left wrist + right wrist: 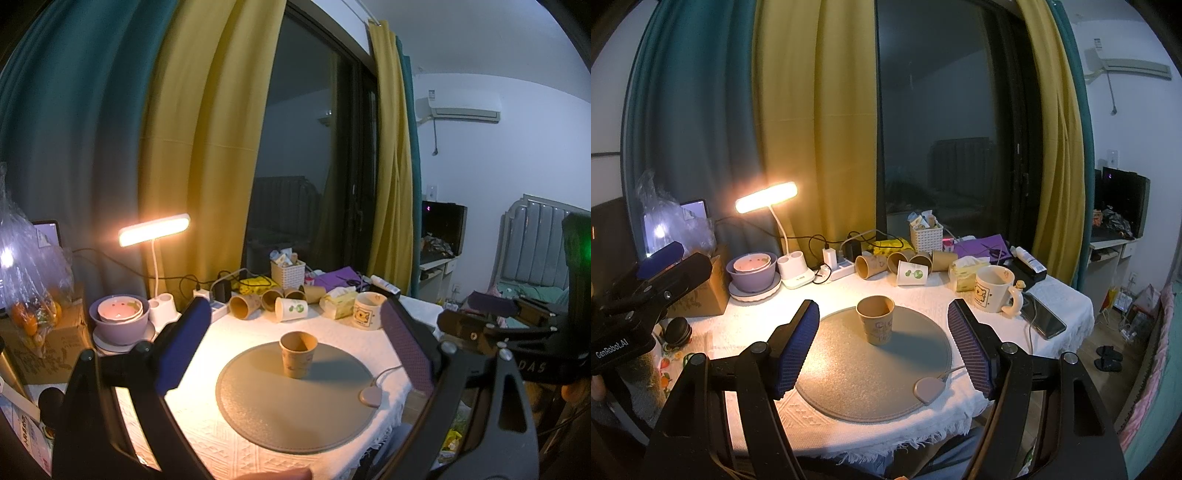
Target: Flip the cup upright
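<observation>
A brown paper cup [297,353] stands upright, mouth up, on a round grey mat [295,410] on the white-clothed table. It also shows in the right wrist view [875,319] on the mat [849,384]. My left gripper [295,332] is open and empty, its blue-padded fingers [184,350] wide apart, held back from the cup. My right gripper [882,332] is open and empty too, its fingers [796,343] either side of the cup's line but nearer to me. The left gripper's body shows at the left of the right wrist view [646,288].
Several paper cups [905,264] lie on their sides at the back. A white mug [991,290], tissue box [967,271], phone [1043,321], desk lamp [768,197], stacked purple bowls [753,273], a power strip [838,271] and a small puck on a cable [929,390] surround the mat.
</observation>
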`<control>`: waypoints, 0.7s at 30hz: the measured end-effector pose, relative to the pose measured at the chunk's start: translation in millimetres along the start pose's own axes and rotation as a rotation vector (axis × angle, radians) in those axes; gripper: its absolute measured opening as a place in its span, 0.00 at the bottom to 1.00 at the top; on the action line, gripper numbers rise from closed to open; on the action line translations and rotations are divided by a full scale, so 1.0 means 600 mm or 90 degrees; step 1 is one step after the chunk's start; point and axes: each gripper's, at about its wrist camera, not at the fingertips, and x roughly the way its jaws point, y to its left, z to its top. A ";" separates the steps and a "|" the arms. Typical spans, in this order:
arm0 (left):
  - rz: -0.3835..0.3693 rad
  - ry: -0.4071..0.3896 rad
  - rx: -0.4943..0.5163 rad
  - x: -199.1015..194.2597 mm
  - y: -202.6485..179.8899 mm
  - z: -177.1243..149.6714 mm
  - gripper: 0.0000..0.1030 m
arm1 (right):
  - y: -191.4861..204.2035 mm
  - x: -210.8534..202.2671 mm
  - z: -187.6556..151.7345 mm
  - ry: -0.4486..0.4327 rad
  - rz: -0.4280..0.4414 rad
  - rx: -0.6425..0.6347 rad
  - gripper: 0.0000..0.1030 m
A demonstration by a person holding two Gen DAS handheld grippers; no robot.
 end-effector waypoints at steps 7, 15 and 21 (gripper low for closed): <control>0.000 0.000 0.000 0.000 0.001 0.000 0.91 | 0.002 0.000 -0.001 0.001 0.001 -0.001 0.73; -0.001 0.000 -0.001 0.000 0.001 -0.001 0.91 | 0.004 0.001 -0.003 0.002 0.001 -0.001 0.73; -0.001 0.001 -0.001 0.000 0.002 -0.001 0.91 | 0.004 0.001 -0.003 0.002 0.000 0.000 0.73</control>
